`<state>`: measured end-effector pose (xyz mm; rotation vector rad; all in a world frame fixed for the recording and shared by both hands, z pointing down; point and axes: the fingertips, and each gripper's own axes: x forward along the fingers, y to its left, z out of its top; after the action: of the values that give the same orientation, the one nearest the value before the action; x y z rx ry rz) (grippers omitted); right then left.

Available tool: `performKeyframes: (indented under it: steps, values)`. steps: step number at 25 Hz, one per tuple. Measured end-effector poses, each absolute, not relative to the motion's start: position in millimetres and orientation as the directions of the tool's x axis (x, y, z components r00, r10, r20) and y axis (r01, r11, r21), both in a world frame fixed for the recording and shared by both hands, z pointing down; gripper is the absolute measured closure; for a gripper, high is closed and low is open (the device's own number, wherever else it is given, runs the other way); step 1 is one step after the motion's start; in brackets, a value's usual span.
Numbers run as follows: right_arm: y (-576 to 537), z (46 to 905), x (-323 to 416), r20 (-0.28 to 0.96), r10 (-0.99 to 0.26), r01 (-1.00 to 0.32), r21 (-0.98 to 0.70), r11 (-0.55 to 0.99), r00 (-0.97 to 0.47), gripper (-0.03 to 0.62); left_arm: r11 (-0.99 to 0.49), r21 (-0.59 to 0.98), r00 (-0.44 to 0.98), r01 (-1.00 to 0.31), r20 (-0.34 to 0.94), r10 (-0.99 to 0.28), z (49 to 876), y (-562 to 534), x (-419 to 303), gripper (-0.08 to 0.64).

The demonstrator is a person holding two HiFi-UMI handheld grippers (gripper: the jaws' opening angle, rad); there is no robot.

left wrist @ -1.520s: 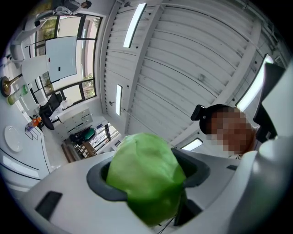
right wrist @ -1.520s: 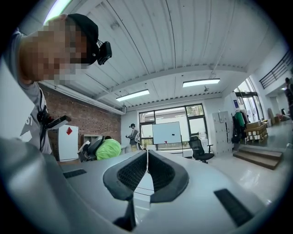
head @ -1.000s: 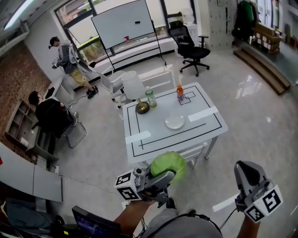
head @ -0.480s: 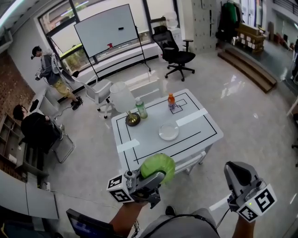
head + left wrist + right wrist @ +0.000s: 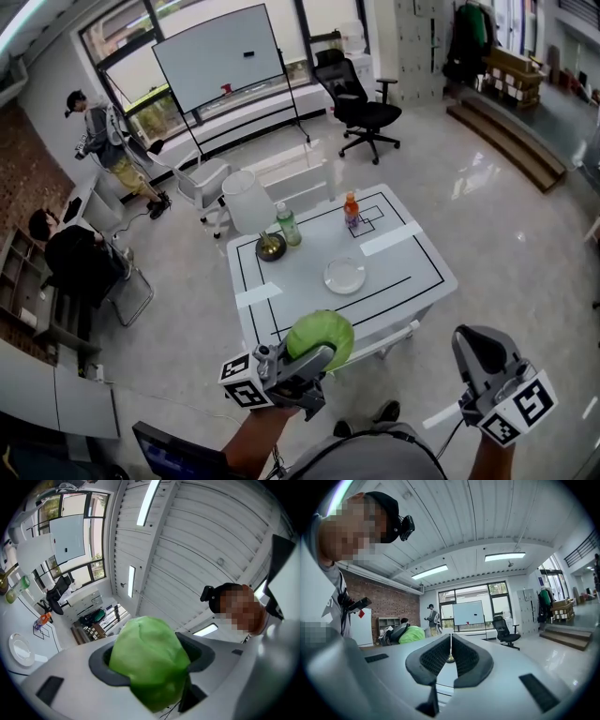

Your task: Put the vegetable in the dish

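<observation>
left gripper (image 5: pixel 151 660): nearest, just short of the table's near edge. Its jaws stand wide and press on the cabbage from both sides. It is tilted a little upward, probably so the round head rests back into the jaws and does not slide out.
cabbage (image 5: pixel 321 333): green and round, filling the whole gap between the jaws. It is in the air and has not reached the table.
right gripper (image 5: pixel 450 656): off the table's near right corner, held level. Its jaws are closed together with nothing between them; it seems parked aside because one gripper is enough for the load.
table (image 5: pixel 412 281): white with black taped lines, straight ahead of the person.
dish (image 5: pixel 345 275): pale and round, near the table's middle. It looks empty, though it is too small to be sure. The space around it leaves a free path from the near edge.
lamp (image 5: pixel 248 199), green bottle (image 5: pixel 287 225): at the table's far left corner.
orange bottle (image 5: pixel 352 211): at the table's far edge, apart from the dish.
step, as judged: carrying the cabbage toward the dish; the release is not yet done.
</observation>
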<state>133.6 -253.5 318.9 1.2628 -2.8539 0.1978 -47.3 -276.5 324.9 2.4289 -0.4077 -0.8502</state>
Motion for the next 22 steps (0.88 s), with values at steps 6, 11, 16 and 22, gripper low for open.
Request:
performKeyframes:
  steps: [6, 11, 16, 22]
  values:
    - [-289, 317, 148, 0.053, -0.690, -0.691, -0.117, 0.713, -0.722, 0.584, -0.808, 0.569, 0.741, -0.150, -0.476, -0.473, 323, -305, -26, 0.258]
    - [-317, 319, 167, 0.053, -0.660, -0.660, -0.127, 0.740, -0.750, 0.584, -0.800, 0.572, 0.736, -0.181, -0.461, -0.496, 324, -327, -1, 0.258]
    - [-340, 325, 182, 0.052, -0.632, -0.632, -0.134, 0.763, -0.774, 0.584, -0.790, 0.572, 0.720, -0.220, -0.451, -0.527, 328, -343, 14, 0.258]
    - [-363, 344, 179, 0.078, -0.618, -0.621, -0.178, 0.763, -0.782, 0.584, -0.769, 0.589, 0.736, -0.248, -0.402, -0.545, 342, -365, 17, 0.258]
